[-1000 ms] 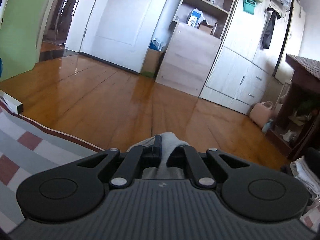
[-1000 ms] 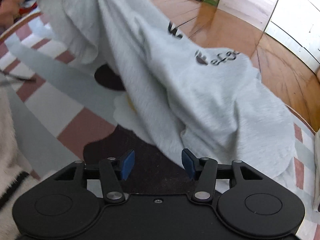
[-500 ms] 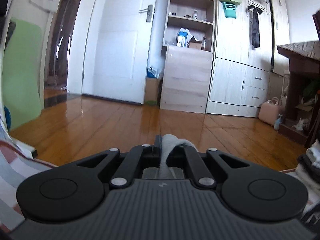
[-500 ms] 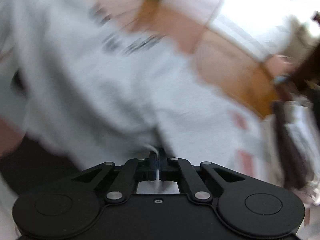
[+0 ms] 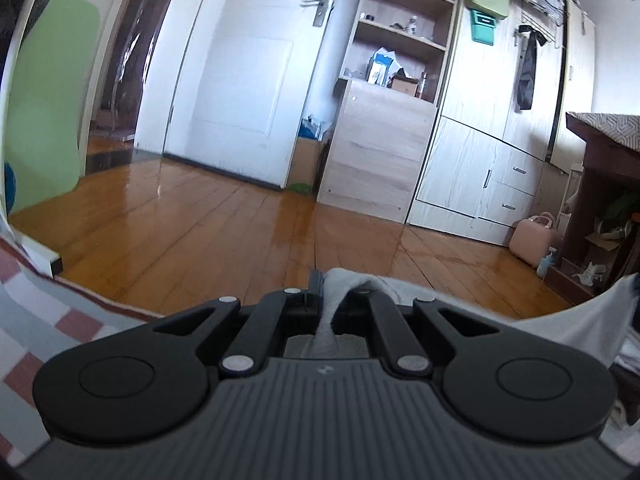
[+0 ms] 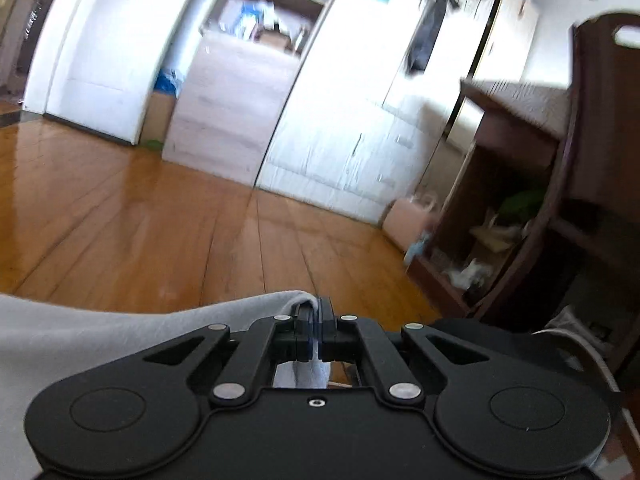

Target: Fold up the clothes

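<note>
A light grey garment (image 5: 560, 322) hangs between my two grippers above a checked bedcover (image 5: 36, 320). In the left wrist view my left gripper (image 5: 326, 280) is shut on a bunched fold of it, and the cloth runs off to the right. In the right wrist view my right gripper (image 6: 316, 306) pinches another edge of the grey garment (image 6: 100, 332), which trails off to the left. Its jaws are opening a touch, but the pads still press on the cloth. Both grippers point out over the floor, and the rest of the garment is hidden below them.
A wooden floor (image 5: 200, 236) lies ahead, with a white door (image 5: 240, 80) and pale cabinets (image 5: 472, 176) behind it. A dark wooden desk (image 6: 520, 168) stands at the right with a pink case (image 5: 534, 236) beside it. A pile of clothes (image 5: 636, 356) lies at the far right.
My right gripper shut on the grey garment's edge and rose with it, swinging from facing the bed to facing the room. The left gripper kept its hold and hardly moved.
</note>
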